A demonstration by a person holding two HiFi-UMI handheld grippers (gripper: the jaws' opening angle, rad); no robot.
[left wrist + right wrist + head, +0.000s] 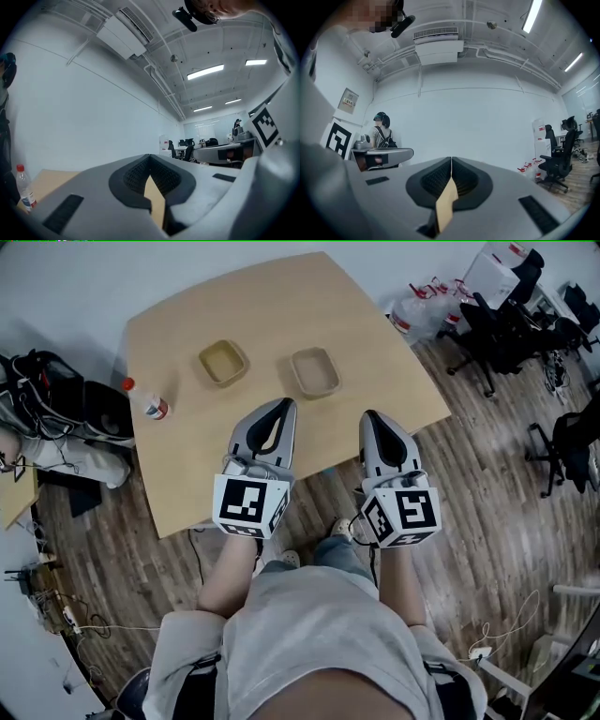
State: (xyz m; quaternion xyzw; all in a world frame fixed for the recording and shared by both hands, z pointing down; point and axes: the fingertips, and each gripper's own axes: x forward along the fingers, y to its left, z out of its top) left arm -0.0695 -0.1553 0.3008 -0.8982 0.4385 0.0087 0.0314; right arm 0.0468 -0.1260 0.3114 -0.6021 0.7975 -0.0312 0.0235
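Plastic bottle [148, 401] stands near the left edge of the table [309, 296]. Left gripper [280, 407]: jaws pressed together at the tips, nothing between, hovering just short of left tan tray [223, 362]. Right tan tray [315, 371] sits beside it. Right gripper [373, 416]: jaws likewise closed, empty, nearest that tray.

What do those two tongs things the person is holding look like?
The left tongs and right tongs are smooth grey shells that narrow to a point, with black ribbed pads inside. Behind each sits a white box with black square markers: the left cube and the right cube. The person wears a light grey short-sleeved shirt.
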